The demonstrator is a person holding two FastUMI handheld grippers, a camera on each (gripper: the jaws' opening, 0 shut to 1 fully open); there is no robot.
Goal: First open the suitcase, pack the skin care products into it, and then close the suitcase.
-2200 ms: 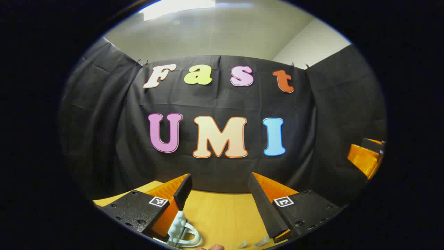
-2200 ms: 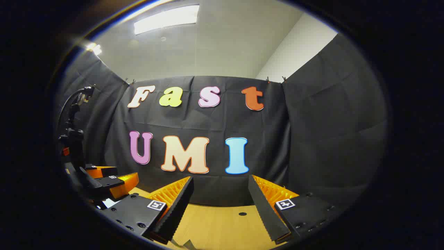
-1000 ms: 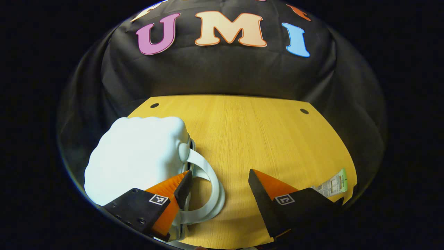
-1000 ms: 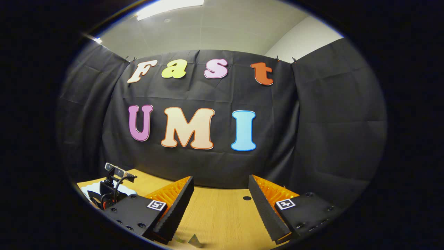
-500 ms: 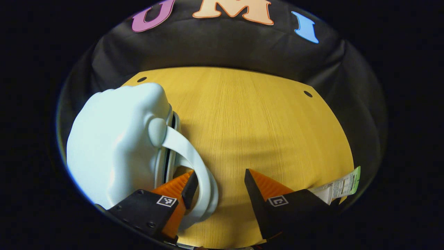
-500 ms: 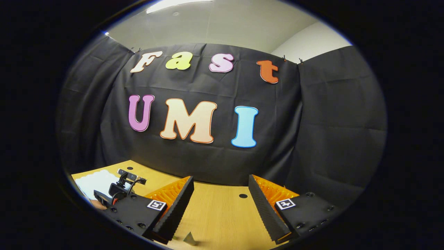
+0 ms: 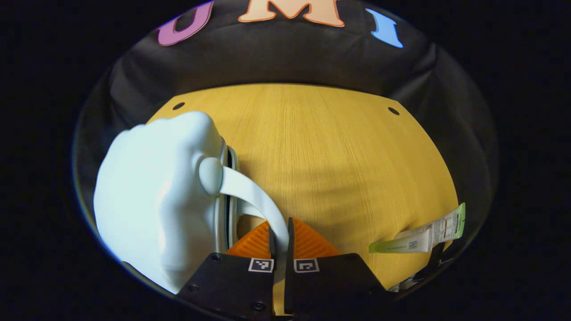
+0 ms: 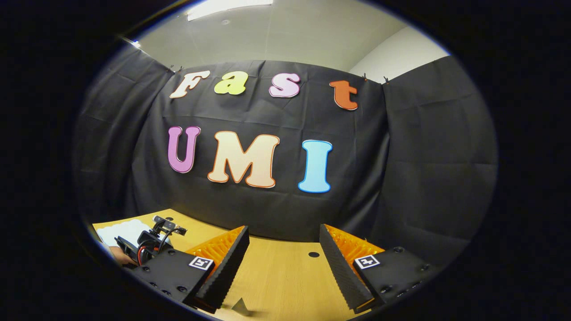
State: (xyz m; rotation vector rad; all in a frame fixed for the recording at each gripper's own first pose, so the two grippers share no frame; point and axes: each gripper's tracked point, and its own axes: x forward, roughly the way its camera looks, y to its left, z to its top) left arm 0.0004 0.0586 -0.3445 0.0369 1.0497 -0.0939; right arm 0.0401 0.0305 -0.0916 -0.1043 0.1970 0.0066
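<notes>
Clamping suitcase handle [image 7: 256, 200], left gripper [image 7: 280, 234].

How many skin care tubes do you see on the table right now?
1 for certain: a green-ended tube lying on the table, right of the left tongs that grip the suitcase handle. Something partly hidden lies at the edge just below it; others may be out of view.

Left gripper [image 7: 279, 232] — clamped (both fingers) on suitcase handle [image 7: 254, 196]
</notes>
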